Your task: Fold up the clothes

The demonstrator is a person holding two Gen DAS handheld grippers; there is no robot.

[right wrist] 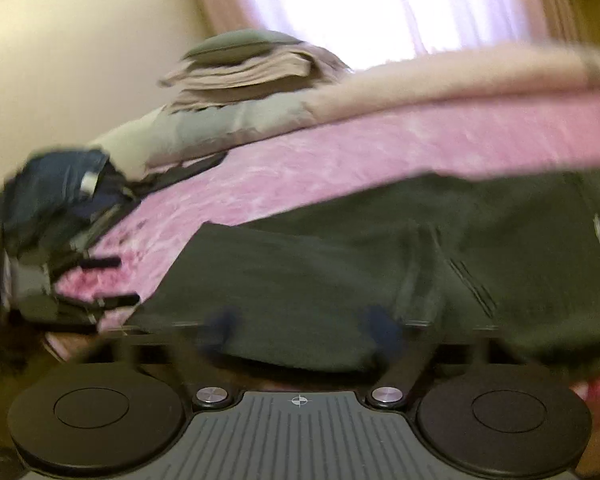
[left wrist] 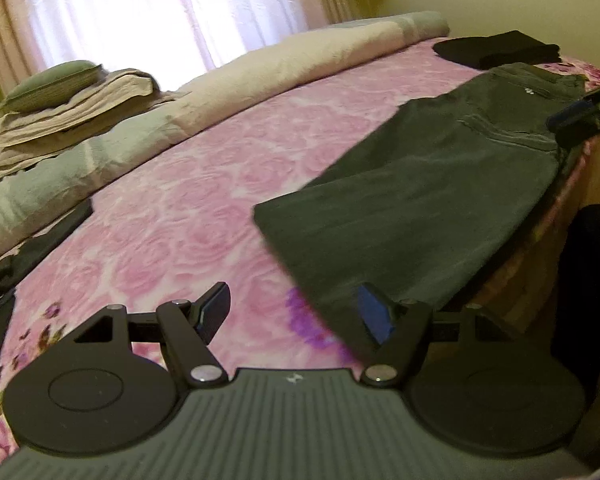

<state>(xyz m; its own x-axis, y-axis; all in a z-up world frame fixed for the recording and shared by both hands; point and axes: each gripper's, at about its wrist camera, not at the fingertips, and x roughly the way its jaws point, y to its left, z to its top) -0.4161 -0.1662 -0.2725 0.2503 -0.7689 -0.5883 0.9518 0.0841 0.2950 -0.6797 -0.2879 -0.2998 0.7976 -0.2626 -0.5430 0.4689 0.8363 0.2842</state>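
Dark grey-green trousers (left wrist: 428, 184) lie flat along the near edge of a pink floral bedspread (left wrist: 204, 184). My left gripper (left wrist: 296, 314) hovers open over the bedspread by the trouser leg end, its right finger (left wrist: 376, 318) over the hem, nothing pressed between the pads. In the blurred right wrist view, my right gripper (right wrist: 304, 330) stands open just above the trousers (right wrist: 340, 264), fingers wide apart and gripping nothing. The right gripper (left wrist: 588, 110) also shows at the waistband end. The left gripper (right wrist: 72, 280) appears at far left under a blue sleeve (right wrist: 52, 188).
A folded black garment (left wrist: 496, 50) lies at the far end of the bed. A rolled beige and grey quilt (left wrist: 228, 92) runs along the window side, with folded linen and a green cushion (left wrist: 56, 82) on it. Dark clothes (left wrist: 4, 268) lie at left. The bed edge (left wrist: 540, 248) drops off at right.
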